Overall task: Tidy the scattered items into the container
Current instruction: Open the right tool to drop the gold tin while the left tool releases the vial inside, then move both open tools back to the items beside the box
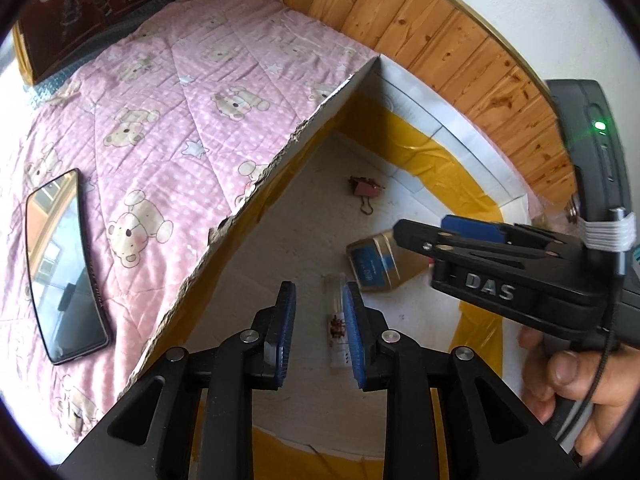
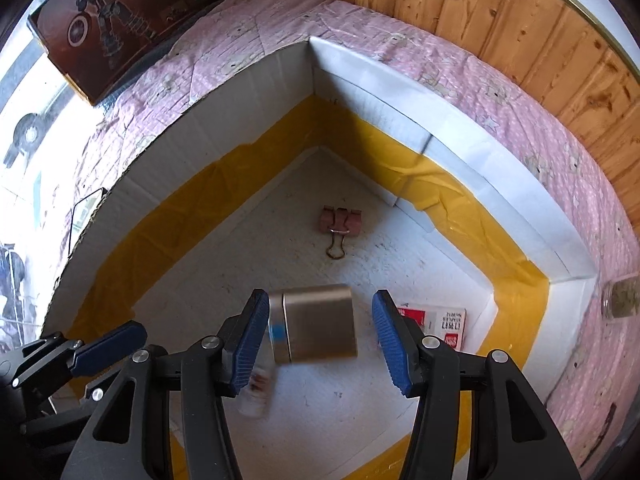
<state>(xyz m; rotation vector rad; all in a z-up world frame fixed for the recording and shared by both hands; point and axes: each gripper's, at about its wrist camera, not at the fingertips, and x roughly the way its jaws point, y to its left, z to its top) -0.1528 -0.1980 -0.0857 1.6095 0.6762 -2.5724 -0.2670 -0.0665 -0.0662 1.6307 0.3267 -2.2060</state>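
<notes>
The container is a white cardboard box (image 2: 224, 120) lined with yellow tape, standing on a pink bedspread. On its floor lie a pink binder clip (image 2: 340, 220), a silver tin (image 2: 320, 324) with a blue label, a small clear packet (image 1: 335, 320) and a red-and-white card (image 2: 440, 324). My left gripper (image 1: 320, 288) hangs over the box floor, open, with nothing between its pads; the packet lies just beyond its right finger. My right gripper (image 2: 320, 294) is open and straddles the tin from above, with a gap at the right pad. In the left wrist view the tin (image 1: 376, 264) rests under the right gripper (image 1: 424, 228).
A black phone (image 1: 64, 264) lies on the bedspread (image 1: 168, 92) left of the box. A small glass jar (image 2: 620, 300) sits on the bedspread to the right. A dark picture box (image 2: 112, 20) stands at the far end. A wooden wall panel (image 2: 520, 20) runs behind.
</notes>
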